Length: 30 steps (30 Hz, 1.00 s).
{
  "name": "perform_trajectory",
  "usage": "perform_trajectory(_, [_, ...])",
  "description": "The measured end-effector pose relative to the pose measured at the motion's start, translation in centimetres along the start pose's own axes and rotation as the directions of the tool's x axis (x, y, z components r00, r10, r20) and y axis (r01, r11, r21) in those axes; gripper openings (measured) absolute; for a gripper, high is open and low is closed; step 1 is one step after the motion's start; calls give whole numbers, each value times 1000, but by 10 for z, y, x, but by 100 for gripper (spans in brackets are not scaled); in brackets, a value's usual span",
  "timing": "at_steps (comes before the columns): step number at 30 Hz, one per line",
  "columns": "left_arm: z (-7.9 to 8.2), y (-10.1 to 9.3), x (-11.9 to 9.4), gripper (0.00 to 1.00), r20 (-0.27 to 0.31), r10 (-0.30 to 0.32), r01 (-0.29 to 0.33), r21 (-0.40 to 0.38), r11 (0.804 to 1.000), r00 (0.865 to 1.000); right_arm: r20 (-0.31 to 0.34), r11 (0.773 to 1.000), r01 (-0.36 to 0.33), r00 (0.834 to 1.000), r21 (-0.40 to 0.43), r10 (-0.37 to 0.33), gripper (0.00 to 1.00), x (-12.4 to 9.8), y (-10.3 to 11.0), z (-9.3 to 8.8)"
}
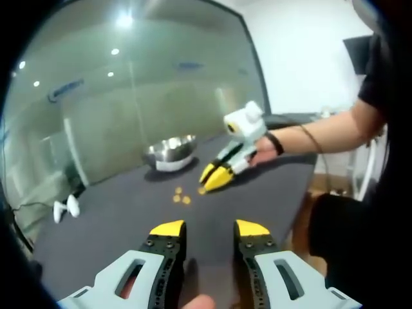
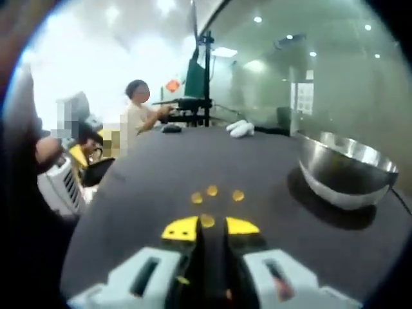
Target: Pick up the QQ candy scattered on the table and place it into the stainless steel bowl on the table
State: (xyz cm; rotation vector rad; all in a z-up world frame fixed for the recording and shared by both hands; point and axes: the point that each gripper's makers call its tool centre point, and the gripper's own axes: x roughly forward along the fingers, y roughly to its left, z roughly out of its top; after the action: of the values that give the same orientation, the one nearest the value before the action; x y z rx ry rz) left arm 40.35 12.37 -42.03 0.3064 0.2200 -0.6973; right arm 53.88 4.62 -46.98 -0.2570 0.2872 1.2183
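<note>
Small orange QQ candies (image 1: pixel 181 197) lie in a loose group on the dark table (image 1: pixel 116 225), in front of the stainless steel bowl (image 1: pixel 170 153). My right gripper (image 1: pixel 206 185), held by a hand, points down at the table beside them. In the right gripper view its jaws (image 2: pixel 210 225) are drawn together with one candy (image 2: pixel 206 221) pinched at the yellow tips. Three more candies (image 2: pixel 212 191) lie just beyond, and the bowl (image 2: pixel 346 170) stands to the right. My left gripper (image 1: pixel 209 228) hovers open and empty, well short of the candies.
A glass wall runs behind the bowl. White objects (image 1: pixel 64 207) lie near the table's far edge (image 2: pixel 241 129). A person (image 2: pixel 137 112) sits at a stand beyond the table. The operator's arm (image 1: pixel 322 135) reaches over the table's right side.
</note>
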Motion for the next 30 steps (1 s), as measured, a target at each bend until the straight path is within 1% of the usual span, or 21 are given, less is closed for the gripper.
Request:
perform_trajectory(6, [2,0,-2,31,2,1,-1,5,1000,1000,-12,1000,-28,1000,-11,28,15,9,5,2])
perform_trajectory(13, [-1,2,-5,31,0,11,-11,-2,1000,1000,-40,999,-50,998,-15,49,15,17,8,-5])
perform_trajectory(22, [-4,4,-10,31,-3,21,-21,-6,1000,1000,-31,999,-48,998,1,48,13,17,7,-5])
perform_trajectory(30, [-4,2,-8,31,-5,17,-17,-5,1000,1000,-27,998,-51,998,-44,50,9,18,9,-4])
